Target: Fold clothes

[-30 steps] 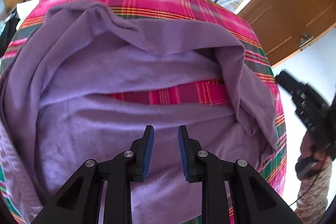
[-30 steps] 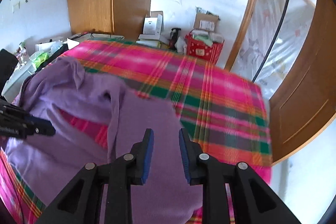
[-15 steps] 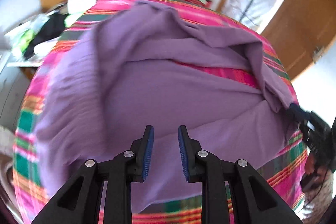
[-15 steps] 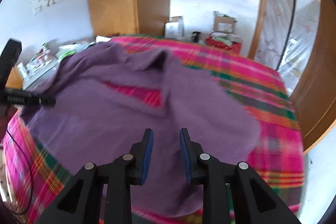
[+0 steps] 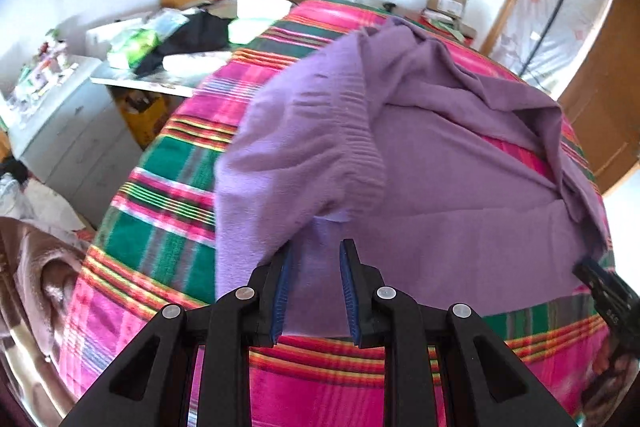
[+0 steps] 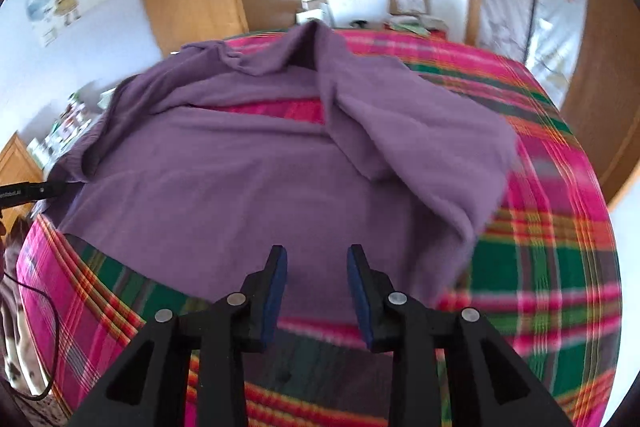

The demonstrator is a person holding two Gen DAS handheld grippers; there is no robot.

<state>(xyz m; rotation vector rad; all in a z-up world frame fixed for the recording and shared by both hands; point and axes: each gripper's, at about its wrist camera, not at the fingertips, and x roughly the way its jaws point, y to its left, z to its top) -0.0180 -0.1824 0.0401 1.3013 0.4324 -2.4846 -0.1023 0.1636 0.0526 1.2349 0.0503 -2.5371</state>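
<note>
Left wrist view: the left gripper [image 5: 314, 287] hovers over the near left corner of the sweater [image 5: 440, 195]; its blue pads [image 5: 282, 287] stand partly apart and nothing is pinched between them, though a raised fold lies right at the left pad.
Right wrist view: the right gripper [image 6: 316, 291] hovers above the near hem of the sweater [image 6: 248, 195]; its jaws have just been opening and are partly apart, with cloth beneath them but nothing held.
Sweater: purple knit, spread loosely on the bed [image 6: 552, 259], which has a pink and green plaid cover; the body is fairly flat, one sleeve is thrown over it on the right of the right wrist view, and a strip of plaid shows through a gap near the middle.
Ribbed cuff [image 5: 368, 163]: lies on the left part of the garment in the left wrist view, bunched and curled.
Step in hand: probably taking hold of the near hem at its two corners to straighten or fold the body.
Doing it well: open each gripper enough to take one clean edge, not a stack of layers; come down at the very corners; grip both before lifting so the hem stays level.
Risk: the loose sleeve and bunched cuff may drag along and spoil the fold; lay them flat first.
</note>
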